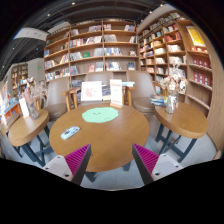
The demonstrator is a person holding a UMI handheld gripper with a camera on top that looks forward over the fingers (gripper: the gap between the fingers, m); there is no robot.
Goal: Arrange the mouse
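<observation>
A small pale mouse point(70, 131) lies on the left part of a round wooden table point(110, 138), to the left of a round green mat point(100, 115) at the table's middle. My gripper point(112, 156) hangs back from the table's near edge, well short of the mouse. It is open, and its magenta pads point(78, 157) stand wide apart. Between them I see only the table edge and the floor.
Two white upright signs point(92, 92) stand at the table's far side, with chairs point(58, 97) behind. Smaller wooden tables stand to the left point(25, 128) and the right point(182, 118). Bookshelves point(100, 50) line the walls.
</observation>
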